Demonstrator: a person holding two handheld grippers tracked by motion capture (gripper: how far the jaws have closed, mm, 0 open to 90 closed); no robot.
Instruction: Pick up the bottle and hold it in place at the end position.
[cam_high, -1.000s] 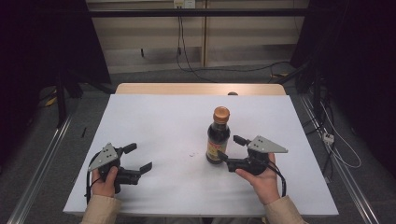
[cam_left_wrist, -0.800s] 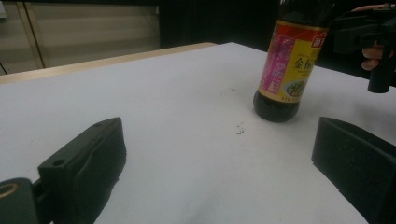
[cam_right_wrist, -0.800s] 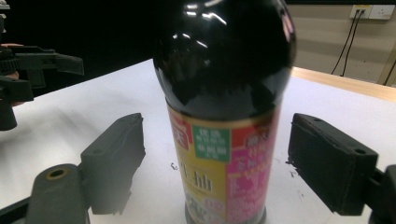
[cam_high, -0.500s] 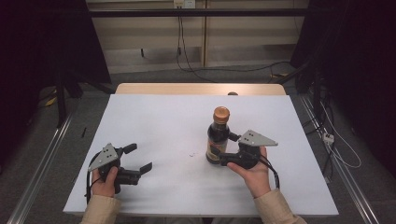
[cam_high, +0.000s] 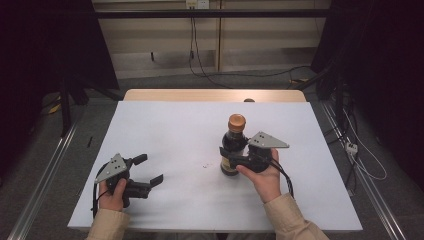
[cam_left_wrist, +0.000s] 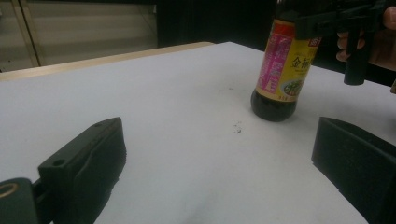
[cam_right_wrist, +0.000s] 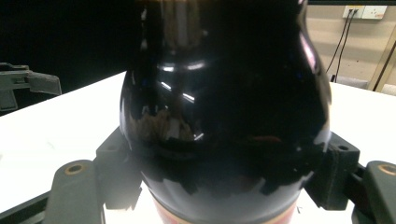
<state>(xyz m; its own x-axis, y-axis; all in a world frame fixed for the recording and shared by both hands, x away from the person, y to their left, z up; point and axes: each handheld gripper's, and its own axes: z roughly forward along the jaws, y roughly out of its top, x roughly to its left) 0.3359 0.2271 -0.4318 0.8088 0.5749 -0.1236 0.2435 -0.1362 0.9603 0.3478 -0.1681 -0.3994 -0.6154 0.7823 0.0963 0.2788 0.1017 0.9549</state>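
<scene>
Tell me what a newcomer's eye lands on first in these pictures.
First, the dark sauce bottle with its orange cap, upright right of centre on the white table. The right hand-held gripper has just been closing around the bottle, whose glossy black shoulder sits between the jaws in the right gripper view, the pads against its sides. At near left, the left hand-held gripper rests open on the table, apart from the bottle.

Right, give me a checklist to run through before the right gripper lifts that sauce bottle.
1. Bottle upright on the table: ok.
2. Right gripper around the bottle's body, jaws just been closing: ok.
3. Pads pressing firmly on the glass: cannot tell.
4. Orange cap on: ok.
5. Left gripper open and apart from the bottle: ok.
6. Cable clear of the bottle: ok.
</scene>
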